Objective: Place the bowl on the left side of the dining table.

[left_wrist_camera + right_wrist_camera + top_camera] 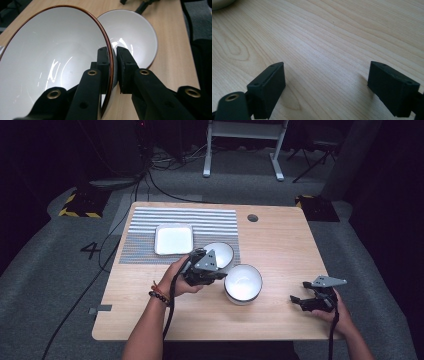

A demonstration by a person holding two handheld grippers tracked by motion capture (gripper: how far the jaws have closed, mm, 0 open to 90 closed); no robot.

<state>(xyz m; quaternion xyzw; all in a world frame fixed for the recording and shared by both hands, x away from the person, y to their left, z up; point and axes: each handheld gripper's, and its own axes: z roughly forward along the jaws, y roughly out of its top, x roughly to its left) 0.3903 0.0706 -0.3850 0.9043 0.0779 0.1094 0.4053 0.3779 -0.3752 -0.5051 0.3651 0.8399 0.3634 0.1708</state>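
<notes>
Beside the white bowl point(243, 282), left gripper point(113, 60) jaws clamp the brown-rimmed bowl point(55, 60); right gripper point(327, 87) jaws gape.

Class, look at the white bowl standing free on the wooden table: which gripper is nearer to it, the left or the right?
Left. The left gripper, clamped on a tilted brown-rimmed bowl, sits right beside the free white bowl. The right gripper lies well off to its right, jaws open.

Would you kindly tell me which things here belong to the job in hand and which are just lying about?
In the job:
- tilted bowl, clamped at its rim by the left gripper
- second bowl, on the table beside it

Lying about:
- square plate
- striped mat
- right gripper, open over bare table
</notes>
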